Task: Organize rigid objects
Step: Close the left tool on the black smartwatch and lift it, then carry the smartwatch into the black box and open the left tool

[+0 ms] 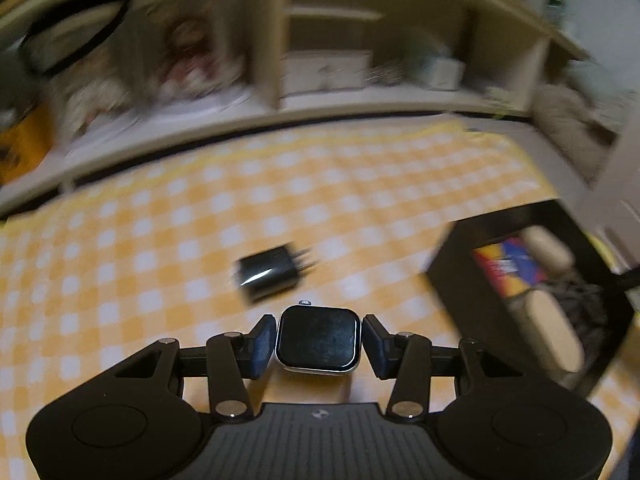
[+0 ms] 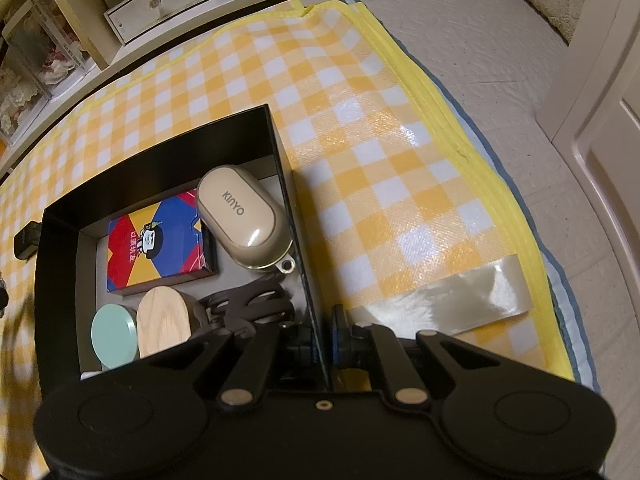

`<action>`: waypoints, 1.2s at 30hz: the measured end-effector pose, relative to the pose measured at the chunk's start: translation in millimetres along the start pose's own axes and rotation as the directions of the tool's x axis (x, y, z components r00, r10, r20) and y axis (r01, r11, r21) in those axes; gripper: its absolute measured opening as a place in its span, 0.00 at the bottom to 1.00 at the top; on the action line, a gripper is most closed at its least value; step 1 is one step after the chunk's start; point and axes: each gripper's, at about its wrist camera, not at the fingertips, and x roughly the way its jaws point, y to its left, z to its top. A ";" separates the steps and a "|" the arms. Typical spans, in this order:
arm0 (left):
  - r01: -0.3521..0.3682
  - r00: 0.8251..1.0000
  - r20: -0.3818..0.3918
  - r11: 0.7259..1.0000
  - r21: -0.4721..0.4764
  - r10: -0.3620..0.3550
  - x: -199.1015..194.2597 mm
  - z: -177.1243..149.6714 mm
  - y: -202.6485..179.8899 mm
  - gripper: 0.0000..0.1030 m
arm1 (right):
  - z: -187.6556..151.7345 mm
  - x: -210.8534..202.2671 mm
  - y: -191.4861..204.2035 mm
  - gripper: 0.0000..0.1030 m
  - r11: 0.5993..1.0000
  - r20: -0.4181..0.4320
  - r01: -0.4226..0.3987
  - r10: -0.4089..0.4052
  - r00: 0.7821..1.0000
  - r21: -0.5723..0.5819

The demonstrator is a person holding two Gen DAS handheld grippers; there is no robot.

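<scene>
Left wrist view: your left gripper is clamped on the smartwatch, blue pads tight on both its sides, screen facing up, strap not visible. The black charger plug lies on the checkered mat just ahead of the jaws, slightly left; the black box sits ahead to the right. Background is blurred. Right wrist view: your right gripper is pinched on the box's right wall. Inside, ahead-left of the jaws: beige KINYO case, colourful card box, wooden oval, mint disc, dark straps.
</scene>
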 end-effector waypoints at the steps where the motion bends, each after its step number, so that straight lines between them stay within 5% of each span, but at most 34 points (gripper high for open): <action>1: 0.016 1.000 0.009 1.000 0.026 -0.016 -3.1 2.1 -7.8 0.47 | 0.2 -0.1 0.3 0.07 1.000 0.000 -0.001 0.001 1.000 -0.001; 6: 0.085 0.995 0.033 0.977 0.197 -0.093 -14.5 18.0 -48.8 0.47 | 0.6 -0.9 -0.6 0.07 1.000 0.002 -0.008 0.008 1.000 -0.001; 10: 0.129 0.990 0.011 0.917 0.378 -0.143 -11.5 31.7 -82.2 0.47 | 1.1 -0.9 -1.6 0.07 1.000 0.002 -0.012 0.012 1.000 0.000; 18: 0.146 0.989 -0.082 0.702 0.697 -0.124 12.4 51.7 -133.4 0.47 | 1.0 -0.4 -1.4 0.07 1.000 0.004 -0.013 0.013 1.000 -0.002; 27: 0.205 0.978 -0.191 0.508 0.837 -0.081 36.4 46.5 -151.7 0.47 | 0.5 -0.4 -1.8 0.07 1.000 0.005 -0.017 0.017 1.000 -0.002; 30: 0.216 0.976 -0.206 0.483 0.849 -0.073 43.1 46.2 -150.8 0.47 | 0.5 -0.2 -2.2 0.07 1.000 0.005 -0.017 0.017 1.000 -0.002; 36: 0.204 0.977 -0.207 0.486 0.850 -0.047 53.1 47.7 -147.3 0.56 | 0.6 -0.1 -2.3 0.08 1.000 0.005 -0.016 0.016 1.000 -0.002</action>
